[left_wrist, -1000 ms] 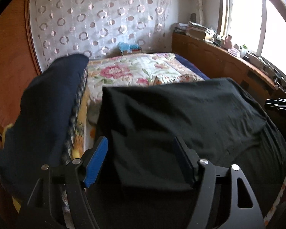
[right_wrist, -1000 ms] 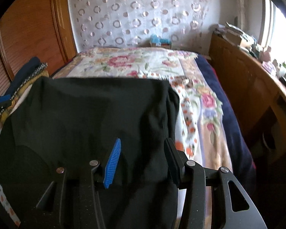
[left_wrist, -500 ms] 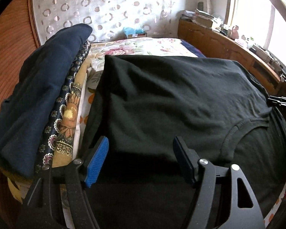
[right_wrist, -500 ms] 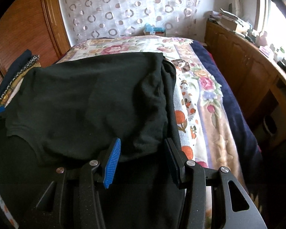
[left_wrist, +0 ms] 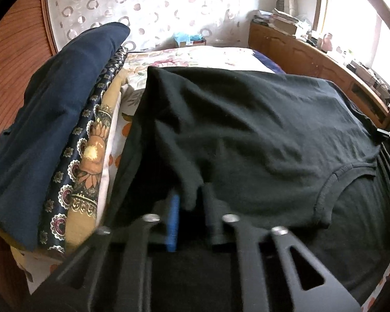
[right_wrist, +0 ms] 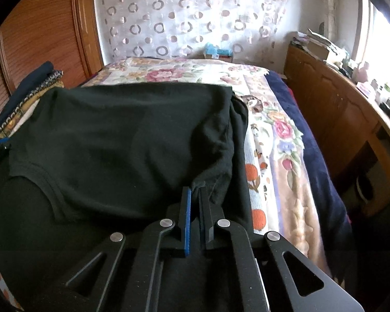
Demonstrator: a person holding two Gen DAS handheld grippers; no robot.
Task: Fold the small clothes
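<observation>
A black T-shirt (left_wrist: 247, 130) lies on the bed with its far part folded over toward me, and its neckline (left_wrist: 332, 182) shows at the right. My left gripper (left_wrist: 191, 195) sits at the shirt's near left edge. Its jaws are closing, with a bunched tuck of black cloth pinched between the blue pad and the black one. In the right wrist view the same T-shirt (right_wrist: 117, 143) fills the middle. My right gripper (right_wrist: 195, 191) is shut on the fabric's near right corner, with the pads almost touching.
A stack of folded clothes (left_wrist: 52, 119), navy on top, rises at the bed's left side. The floral bedspread (right_wrist: 273, 130) runs along the right. A wooden cabinet (right_wrist: 338, 109) with clutter stands by the window. A tissue box (right_wrist: 218, 50) sits at the bed's far end.
Both grippers went from open, straddling the shirt's near edge, to closed on the cloth. The folded flap has come down onto the bed, and the left gripper dropped slightly.
</observation>
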